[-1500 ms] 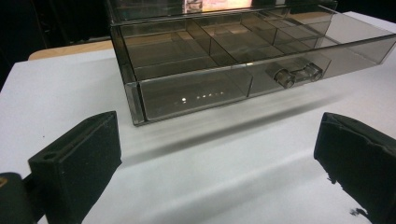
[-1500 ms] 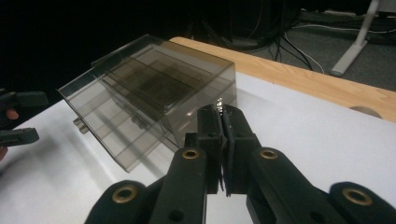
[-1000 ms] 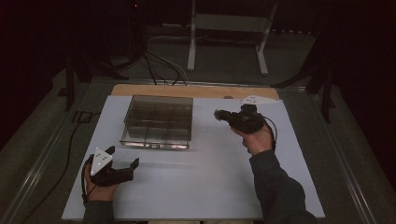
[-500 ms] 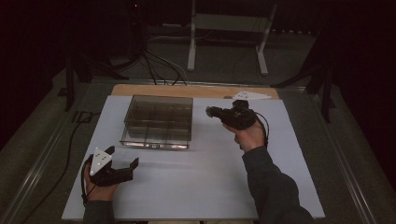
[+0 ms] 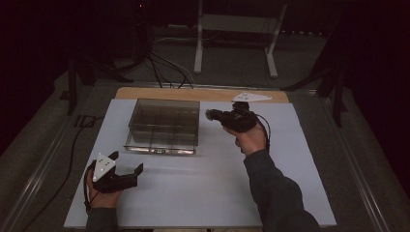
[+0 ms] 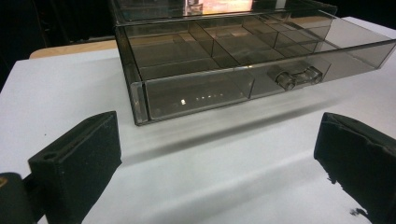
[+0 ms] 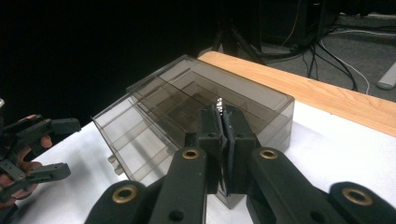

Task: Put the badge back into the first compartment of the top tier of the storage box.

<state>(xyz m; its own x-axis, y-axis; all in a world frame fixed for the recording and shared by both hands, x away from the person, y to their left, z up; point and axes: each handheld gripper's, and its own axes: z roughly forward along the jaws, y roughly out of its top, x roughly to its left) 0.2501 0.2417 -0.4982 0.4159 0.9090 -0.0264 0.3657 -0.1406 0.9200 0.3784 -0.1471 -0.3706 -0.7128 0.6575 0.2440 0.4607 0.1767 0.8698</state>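
Right tongs [image 5: 209, 115]: clenched with nothing between the pads; in the right gripper view [image 7: 223, 140] the two black pads press flat together, pointing at the box's right end.
Left tongs [image 5: 126, 166]: released, the pads standing wide apart over bare sheet; in the left gripper view one pad [image 6: 79, 158] rises at each side with the box front between them, farther off.
Box look [image 5: 163, 125]: a smoky, see-through plastic organiser, low and rectangular, split by inner walls into several compartments; a small clear pull [image 6: 298, 77] sits on its front face. The compartments look empty as far as the pictures show.
Box place: on the white sheet, toward the far-left part of the table, its back edge near the table's far edge.
Box to right tongs: just beside the box's right end, the tips near the wall; touching or not, I cannot tell.
Box to left tongs: well apart, nearer the table's near-left corner, facing the box front.
Table [image 5: 208, 193]: white sheet over a wooden top, the wood showing as a strip [image 5: 145, 93] along the far edge.
Around: a grey three-cornered plate [image 5: 251, 97] lies at the far edge, behind the right hand [image 5: 251, 140].
In the way: the sheet between each pair of tongs and the box lies bare.
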